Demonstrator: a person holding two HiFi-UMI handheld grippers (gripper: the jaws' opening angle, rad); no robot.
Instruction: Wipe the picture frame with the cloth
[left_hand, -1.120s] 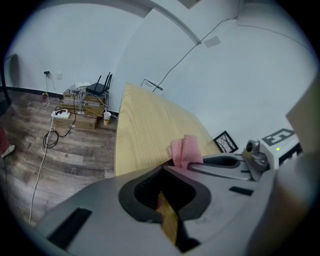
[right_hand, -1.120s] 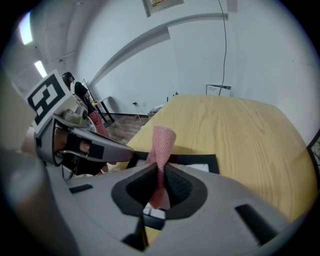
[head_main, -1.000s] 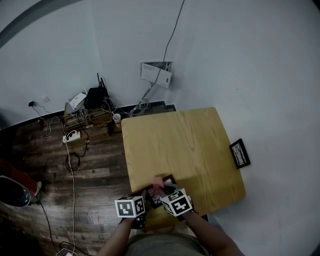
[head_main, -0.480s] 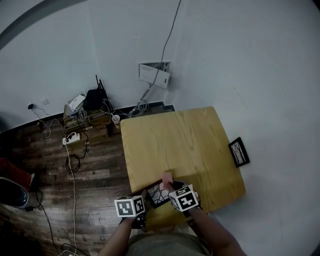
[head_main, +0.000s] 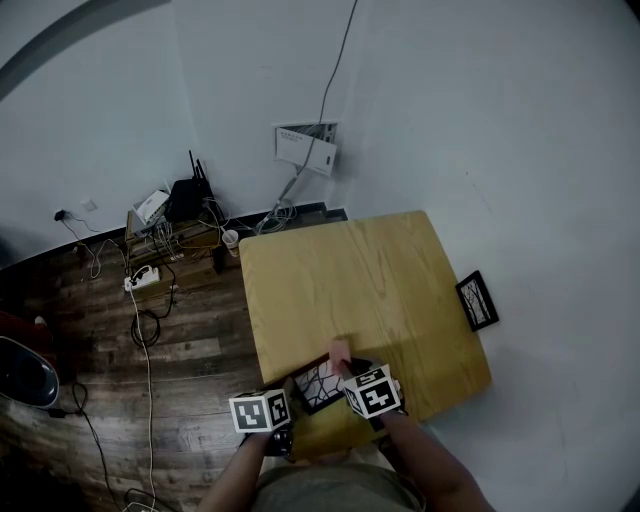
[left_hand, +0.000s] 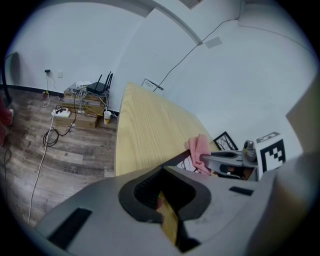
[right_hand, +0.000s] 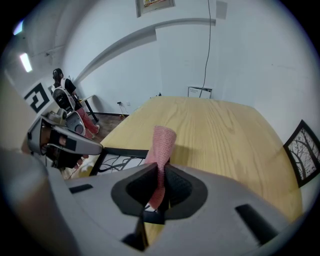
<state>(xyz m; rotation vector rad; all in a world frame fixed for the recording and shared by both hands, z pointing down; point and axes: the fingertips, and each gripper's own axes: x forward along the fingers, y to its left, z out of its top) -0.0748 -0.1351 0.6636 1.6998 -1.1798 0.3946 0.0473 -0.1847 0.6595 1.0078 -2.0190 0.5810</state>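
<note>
Progress is hard to grade. My right gripper (right_hand: 157, 192) is clamped on the pink knitted cloth (right_hand: 162, 145), whose free end stands up past the jaws and sits over the far edge of the black-rimmed picture frame with a branch drawing (head_main: 318, 383). My left gripper (left_hand: 167, 210) is pressed together on what I take to be the frame's near edge, steadying it. The frame lies at the near edge of the light wooden table (head_main: 350, 270). I judge wiping is under way. No view shows how much of the glass is done, and most of it lies uncovered by the cloth.
</note>
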